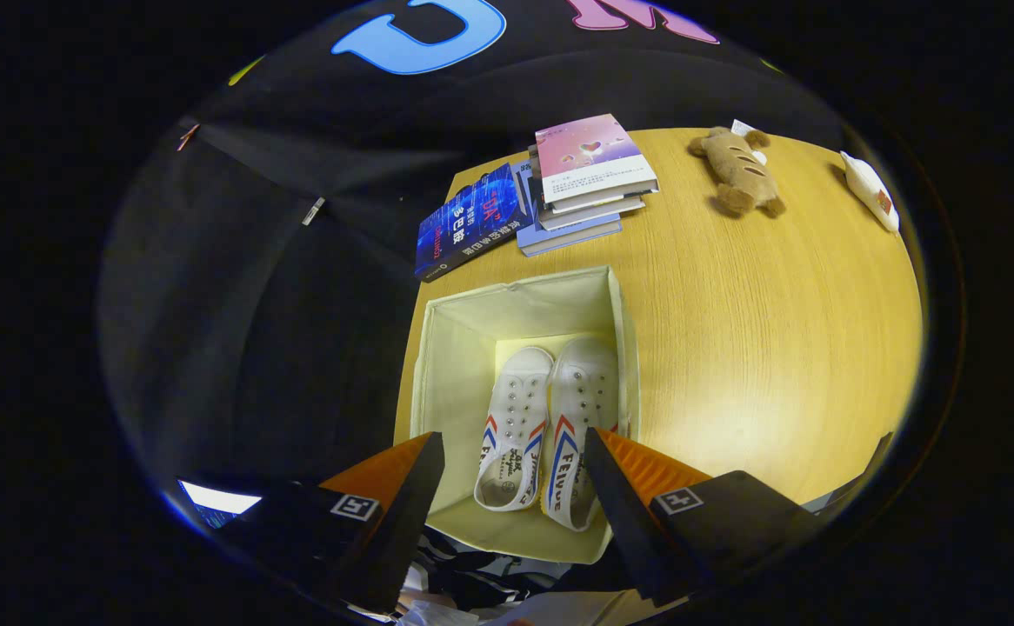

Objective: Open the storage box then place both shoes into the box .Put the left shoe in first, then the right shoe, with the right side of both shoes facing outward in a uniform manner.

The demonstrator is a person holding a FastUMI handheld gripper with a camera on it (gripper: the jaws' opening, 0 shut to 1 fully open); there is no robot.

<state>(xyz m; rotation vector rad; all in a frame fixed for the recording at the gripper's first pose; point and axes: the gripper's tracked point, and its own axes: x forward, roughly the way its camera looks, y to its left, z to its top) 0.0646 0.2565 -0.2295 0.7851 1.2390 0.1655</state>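
Your gripper is hanging above the storage box with its fingers spread wide and nothing held between them. The box sits open at the desk's left edge, close to the near corner. Both white shoes are already inside, side by side, touching, toes pointing away from you. The left shoe lies a bit nearer the box's middle, and the right shoe is tucked against the box's right wall. Their heels land right in the gap between your fingers.

Past the box, at the desk's far left corner, there's a stack of books with a blue book leaning off beside it. A plush toy lies along the far edge, and a small white packet sits at the far right corner.
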